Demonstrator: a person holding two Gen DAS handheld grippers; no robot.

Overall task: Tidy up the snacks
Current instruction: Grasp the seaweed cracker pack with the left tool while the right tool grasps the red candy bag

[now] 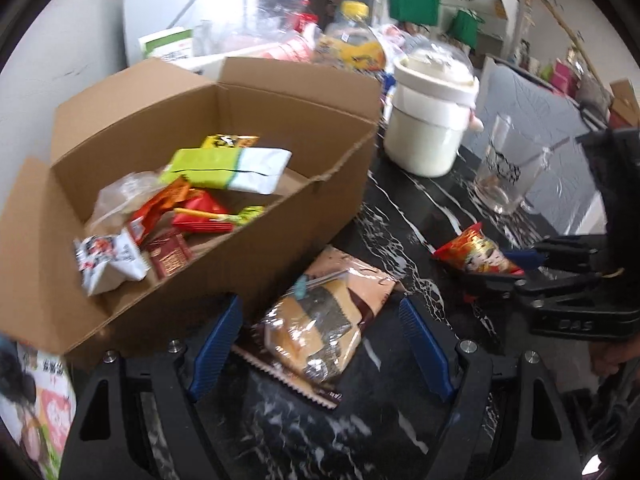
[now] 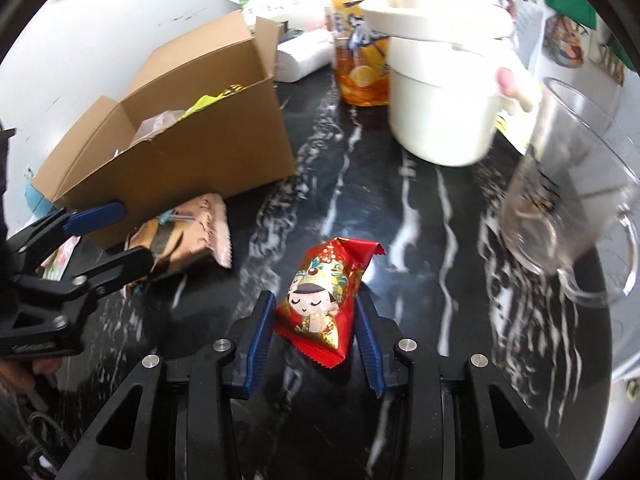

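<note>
The right gripper (image 2: 316,334) is pinched onto the red snack packet (image 2: 326,300) on the black marble counter (image 2: 440,280), presumably to carry it to the cardboard box (image 2: 192,148) at ten o'clock. The left gripper (image 1: 320,344) stands wide around the brown cake packet (image 1: 320,320), not yet squeezing; that packet lies against the box's front wall. The box already holds a green-and-white pack (image 1: 228,168) and several mixed red wrappers (image 1: 200,216).

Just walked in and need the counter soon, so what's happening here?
A person is sorting snacks into the cardboard box. The right gripper is shut on a red snack packet on the black marble counter. The left gripper is open around a brown pastry packet beside the box.
</note>
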